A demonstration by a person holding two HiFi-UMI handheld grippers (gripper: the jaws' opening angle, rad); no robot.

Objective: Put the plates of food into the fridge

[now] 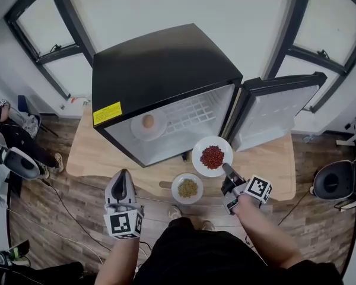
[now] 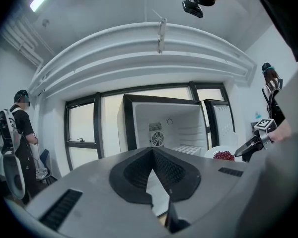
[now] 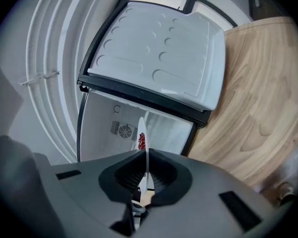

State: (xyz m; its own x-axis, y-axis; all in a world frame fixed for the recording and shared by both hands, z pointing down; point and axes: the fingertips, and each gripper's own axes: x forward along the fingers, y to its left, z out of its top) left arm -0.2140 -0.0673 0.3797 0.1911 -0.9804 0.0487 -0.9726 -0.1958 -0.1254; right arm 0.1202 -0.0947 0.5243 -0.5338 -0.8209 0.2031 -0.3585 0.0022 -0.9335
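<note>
Far left there's a person [image 1: 12,138] standing by the dark-framed window [image 1: 44,37], nothing to do with the plates.

The left gripper [image 1: 123,177] sits low over the front edge of the light wooden tabletop [image 1: 95,156], pointing toward the fridge. Its fingers [image 2: 134,175] are closed tip to tip with nothing between them.

In the middle is the small black fridge [image 1: 160,70] with a yellow sticker on its side, standing on the tabletop with its white inside open to view. A white plate with a brownish egg-shaped thing on it [image 1: 148,125] is already inside, toward the left of the compartment, and a white wire shelf [image 1: 193,111] shows just right of it.

In front of the fridge, a small white plate of yellowish-green food [image 1: 187,188] rests on the tabletop between the two grippers, nobody touching it.

Just up and right of that is the white plate of red beans [image 1: 212,157]. It's held in front of the lower right corner of the fridge opening, not inside. The right gripper [image 1: 228,171] has it by the near rim. In the right gripper view the plate is edge-on, and the fingers [image 3: 161,177] are pinched shut on that thin rim, with the red stuff showing just past them.

To the right, the fridge door [image 1: 279,114] is swung wide open, its white moulded lining facing out. Far right on the wood floor there's a black round seat-looking thing [image 1: 338,180]. Can't tell exactly what it is.
</note>
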